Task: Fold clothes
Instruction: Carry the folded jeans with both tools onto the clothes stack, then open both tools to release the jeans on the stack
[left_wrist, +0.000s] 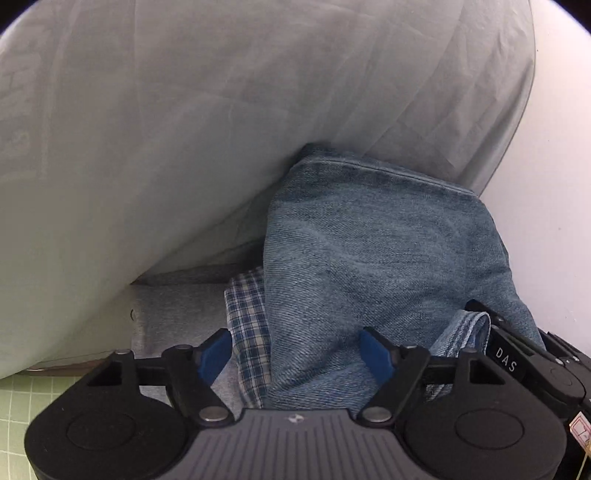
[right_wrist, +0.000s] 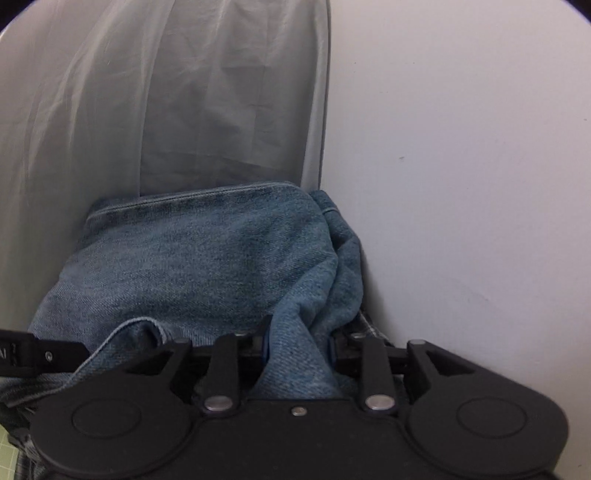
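- Gripping a bunched ridge of the jeans (right_wrist: 207, 258), the right gripper (right_wrist: 299, 349) sits nearest in its own cam: denim fills the narrow gap between its fingers (right_wrist: 264, 345), pads pressed on the fabric from both sides.
- L gripper (left_wrist: 297, 352) in its own cam: blue-padded fingers (left_wrist: 216, 354) spread wide apart, nothing pinched. Folded denim lies under/between them, right pad close to it, but contact can't be told; left pad sits over the plaid edge.
- R gripper's black body, w/ white lettering, shows at lower right of the left view, right beside a hem loop of the jeans; a black part of the L gripper pokes in at the left edge of the right view.
- Jeans = blue denim, folded into a thick bundle w/ a stitched hem along the far edge; they rest on top of a stack.
- Plaid shirt (left_wrist: 247, 332), blue/white check, is under the jeans, its edge sticking out on the left; a sliver also shows by the wall in the right view.
- Grey garment (left_wrist: 177, 314) lies beneath the plaid, lowest visible layer.
- Green grid mat (left_wrist: 14, 402) at the near left corner, below the stack.
- Pale grey curtain (left_wrist: 184, 110) hangs behind & left of the stack, touching the jeans' far edge.
- White wall (right_wrist: 461, 166) to the right & behind; jeans bundle is tucked up against it.
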